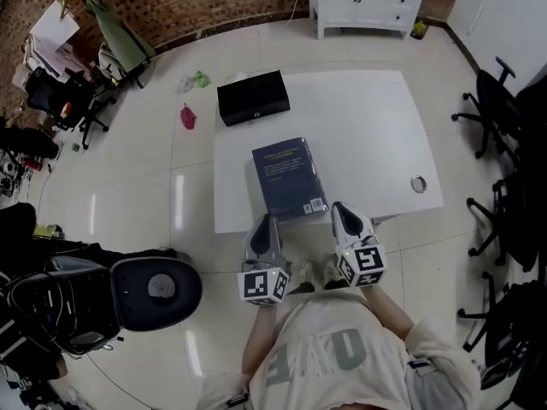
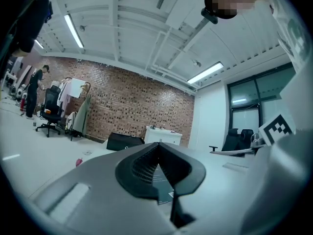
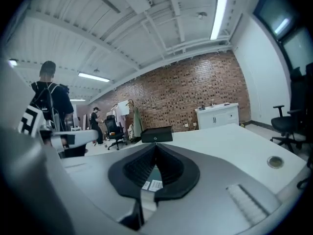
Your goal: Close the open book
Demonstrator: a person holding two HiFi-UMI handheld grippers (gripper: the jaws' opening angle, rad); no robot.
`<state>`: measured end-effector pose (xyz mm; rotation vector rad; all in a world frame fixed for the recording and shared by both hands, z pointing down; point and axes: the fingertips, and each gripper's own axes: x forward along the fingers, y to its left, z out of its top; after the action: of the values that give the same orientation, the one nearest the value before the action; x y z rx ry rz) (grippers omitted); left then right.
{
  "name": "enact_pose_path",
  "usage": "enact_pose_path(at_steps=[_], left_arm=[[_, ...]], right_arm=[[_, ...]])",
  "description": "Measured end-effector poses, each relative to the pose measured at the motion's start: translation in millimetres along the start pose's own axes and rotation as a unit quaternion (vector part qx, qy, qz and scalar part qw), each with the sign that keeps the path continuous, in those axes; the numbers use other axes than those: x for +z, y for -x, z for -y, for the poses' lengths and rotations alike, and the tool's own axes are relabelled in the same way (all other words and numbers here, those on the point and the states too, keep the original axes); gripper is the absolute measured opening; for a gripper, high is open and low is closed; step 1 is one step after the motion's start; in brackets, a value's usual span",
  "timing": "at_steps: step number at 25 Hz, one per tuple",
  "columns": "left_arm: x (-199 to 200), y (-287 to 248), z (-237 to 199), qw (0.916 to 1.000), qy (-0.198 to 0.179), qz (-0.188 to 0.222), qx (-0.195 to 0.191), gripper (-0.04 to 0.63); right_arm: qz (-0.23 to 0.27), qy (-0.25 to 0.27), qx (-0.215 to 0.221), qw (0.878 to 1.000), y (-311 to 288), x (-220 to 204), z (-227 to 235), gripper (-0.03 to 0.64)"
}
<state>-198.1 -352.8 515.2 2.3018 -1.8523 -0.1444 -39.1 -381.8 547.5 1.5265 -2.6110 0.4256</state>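
A dark blue book (image 1: pixel 289 178) lies shut on the white table (image 1: pixel 367 118), back cover up with a barcode label near its front corner. My left gripper (image 1: pixel 266 225) hovers just off the book's near left corner, and its jaws meet at the tip with nothing between them. My right gripper (image 1: pixel 341 213) is at the near right corner, also shut and empty. In the left gripper view the left gripper (image 2: pixel 157 145) shows a slice of the book (image 2: pixel 161 180) through its jaw hollow. The right gripper (image 3: pixel 155 145) likewise frames the book's labels (image 3: pixel 152 182).
A black box (image 1: pixel 253 97) sits at the table's far left corner and a round grommet (image 1: pixel 418 184) near its right edge. A black office chair (image 1: pixel 154 290) stands to my left, more chairs (image 1: pixel 496 109) to the right, and a white cabinet (image 1: pixel 367 2) against the far wall.
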Motion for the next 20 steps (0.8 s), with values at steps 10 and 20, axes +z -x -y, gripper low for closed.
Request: enact_pose_path(at_steps=[10, 20], left_arm=[[-9, 20, -6, 0.9991, 0.01, 0.004, -0.04, 0.012], [13, 113, 61, 0.9966, -0.025, 0.053, -0.058, 0.012]], right_arm=[[-0.055, -0.061, -0.133, 0.988, 99, -56, 29, -0.002], [0.016, 0.053, -0.095, 0.994, 212, -54, -34, -0.001]])
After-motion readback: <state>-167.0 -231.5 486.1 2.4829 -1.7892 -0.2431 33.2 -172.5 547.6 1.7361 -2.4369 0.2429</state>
